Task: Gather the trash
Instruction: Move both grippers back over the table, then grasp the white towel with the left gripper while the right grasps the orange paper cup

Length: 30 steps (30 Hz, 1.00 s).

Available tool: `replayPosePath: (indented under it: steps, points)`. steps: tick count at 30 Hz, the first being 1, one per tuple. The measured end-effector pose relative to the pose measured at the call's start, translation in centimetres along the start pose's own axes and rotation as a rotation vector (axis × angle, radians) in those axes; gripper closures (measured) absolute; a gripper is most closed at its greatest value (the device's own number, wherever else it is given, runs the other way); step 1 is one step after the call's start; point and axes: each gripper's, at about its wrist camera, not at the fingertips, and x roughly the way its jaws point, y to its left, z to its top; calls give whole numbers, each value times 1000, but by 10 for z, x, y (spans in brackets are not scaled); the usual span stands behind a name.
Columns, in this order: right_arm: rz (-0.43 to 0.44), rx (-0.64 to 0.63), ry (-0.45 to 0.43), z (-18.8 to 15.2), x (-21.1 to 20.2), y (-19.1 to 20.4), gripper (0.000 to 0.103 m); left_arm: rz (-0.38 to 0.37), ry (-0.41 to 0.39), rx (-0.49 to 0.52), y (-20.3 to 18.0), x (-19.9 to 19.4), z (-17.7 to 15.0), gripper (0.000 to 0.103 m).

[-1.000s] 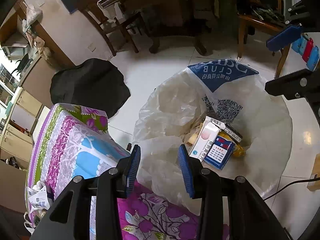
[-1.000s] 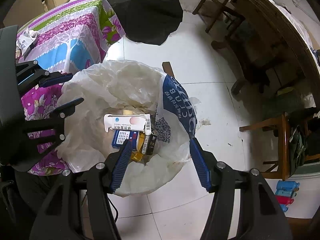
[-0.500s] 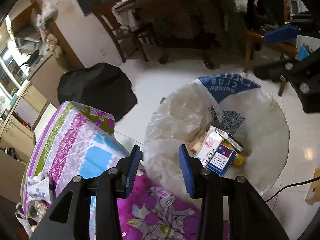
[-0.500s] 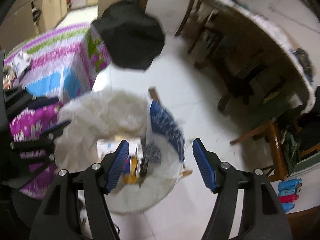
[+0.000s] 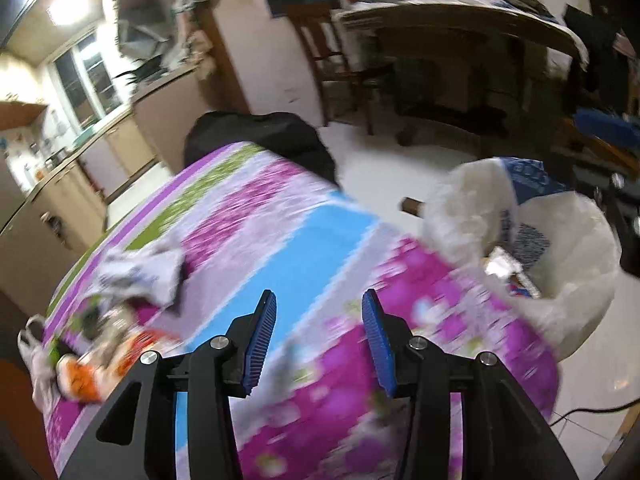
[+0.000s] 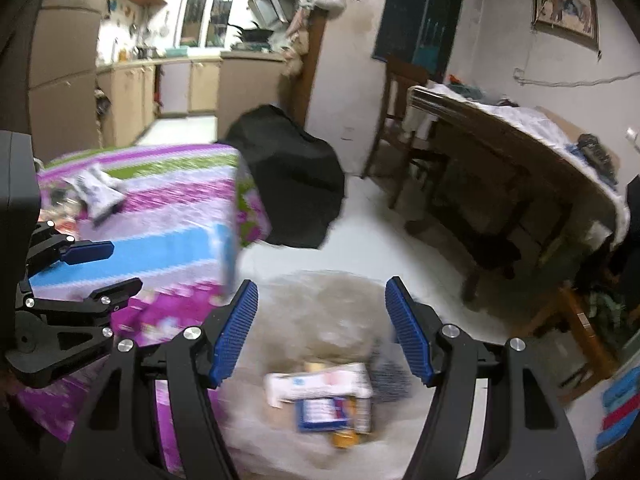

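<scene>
A white plastic trash bag (image 5: 568, 248) stands open on the floor to the right of the table; it also shows in the right wrist view (image 6: 312, 304), holding a white box (image 6: 320, 380) and a blue box (image 6: 322, 412). My left gripper (image 5: 318, 340) is open and empty above the floral tablecloth (image 5: 280, 248). Crumpled white paper (image 5: 140, 276) and an orange wrapper (image 5: 84, 372) lie on the table's left end. My right gripper (image 6: 322, 332) is open and empty above the bag. The left gripper (image 6: 100, 266) also shows in the right wrist view, over the table.
A black covered object (image 6: 288, 172) stands on the floor behind the table. A wooden table (image 6: 520, 148) with chairs is to the right. Kitchen cabinets (image 6: 176, 88) are at the back. The floor is white tile (image 6: 384, 240).
Both grippers have tilted up and away from the bag. The left gripper has swung left, from over the bag to over the tablecloth. The current frames are motion-blurred.
</scene>
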Motion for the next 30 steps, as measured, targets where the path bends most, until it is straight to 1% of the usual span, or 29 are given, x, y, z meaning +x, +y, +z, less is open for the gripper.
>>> replayPosePath:
  steps: [3, 5, 9, 13, 22, 24, 26, 27, 28, 30]
  points:
    - [69, -5, -12, -3, 3, 32, 39, 23, -7, -70, 37, -13, -16, 57]
    - [126, -17, -1, -3, 9, 55, 39, 50, -10, -113, 64, -25, -31, 57]
    - [208, -64, 12, -2, 17, 96, 39, 113, -13, -181, 114, -45, -57, 55]
    - [286, -111, 16, 3, 19, 133, 39, 186, 10, -261, 168, -62, -90, 53]
    - [480, -252, -4, 20, 14, 216, 39, 319, 66, -422, 272, -91, -168, 53]
    - [517, -280, -10, 24, 13, 231, 39, 338, 76, -456, 298, -96, -182, 53]
    - [569, -310, -10, 31, 14, 250, 39, 345, 79, -468, 316, -96, -189, 53]
    - [589, -324, -9, 34, 15, 258, 39, 332, 78, -465, 328, -95, -192, 51]
    - [612, -346, -6, 37, 16, 268, 39, 316, 74, -458, 334, -94, -194, 47]
    - [650, -407, 10, 46, 21, 289, 39, 303, 63, -444, 346, -88, -194, 43]
